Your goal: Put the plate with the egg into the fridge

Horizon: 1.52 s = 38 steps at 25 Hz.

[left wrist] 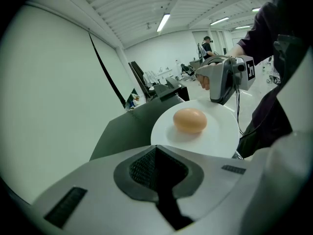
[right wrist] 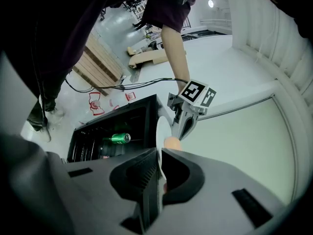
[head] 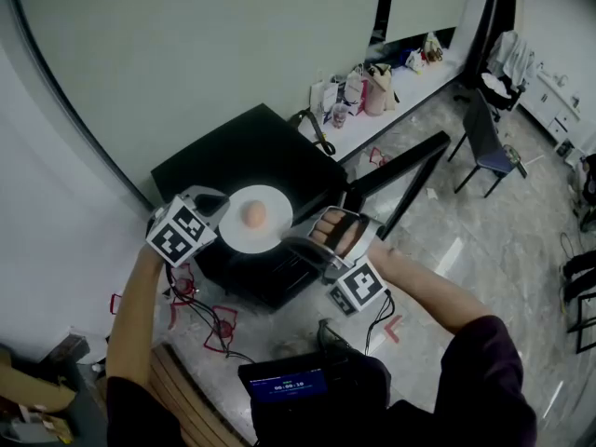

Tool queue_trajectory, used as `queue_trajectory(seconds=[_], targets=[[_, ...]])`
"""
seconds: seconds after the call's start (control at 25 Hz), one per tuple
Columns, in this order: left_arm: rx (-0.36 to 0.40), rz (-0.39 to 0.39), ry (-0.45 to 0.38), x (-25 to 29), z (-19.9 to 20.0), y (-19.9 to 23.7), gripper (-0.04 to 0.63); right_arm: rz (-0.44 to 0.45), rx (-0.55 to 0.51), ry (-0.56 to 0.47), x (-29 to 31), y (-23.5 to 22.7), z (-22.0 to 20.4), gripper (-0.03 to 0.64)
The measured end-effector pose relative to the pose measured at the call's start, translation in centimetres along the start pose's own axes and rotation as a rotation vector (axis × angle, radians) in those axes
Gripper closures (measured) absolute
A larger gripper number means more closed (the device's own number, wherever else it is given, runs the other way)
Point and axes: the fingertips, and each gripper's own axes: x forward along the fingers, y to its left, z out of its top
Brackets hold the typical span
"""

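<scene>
One grip only: the right hand-held gripper [right wrist: 159, 153] pinches the plate [head: 276, 232] rim, the left hand-held gripper [left wrist: 155, 149] is closed and empty; a tilt could roll the egg [head: 254, 213] off

The fridge [head: 244, 147] was found open at the front, its door [head: 402, 163] swung wide to one side. Inside, room was taken by a can [right wrist: 119, 138]. A wall [head: 186, 45] stood near behind, and cables [head: 207, 317] were strewn before it.
</scene>
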Motion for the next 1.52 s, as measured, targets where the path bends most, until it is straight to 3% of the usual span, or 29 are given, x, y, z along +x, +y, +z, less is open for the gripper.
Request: queue_trajectory(seconds=[0.16,0.44,0.64,0.88,1.16,1.52], targets=[[0.013,-0.025,0.000,0.2,0.4,-0.9,0.588,-0.030,-0.003,0.016,0.3,-0.5,0.1,0.567],[-0.001,-0.044,-0.007,0.4,0.6,-1.5,0.586,-0.058,-0.044,0.054,1.3,-0.6,-0.2,0.570],[-0.007,-0.004,-0.032,-0.4,0.7,-1.2,0.586,-0.118,-0.089,0.058,1.0,-0.9,0.0,0.598],[-0.040,0.055,-0.121,-2.4,1.9,-1.9,0.586,-0.190,-0.080,0.085,-0.4,-0.8,0.3,0.600],[-0.103,0.083,-0.210,-4.2,4.0,-3.6,0.586,-0.275,-0.058,0.104,-1.9,-0.7,1.0,0.601],[-0.279,0.173,-0.300,-6.7,6.0,-5.0,0.586,-0.357,-0.035,0.087,-3.9,-0.1,-0.3,0.601]])
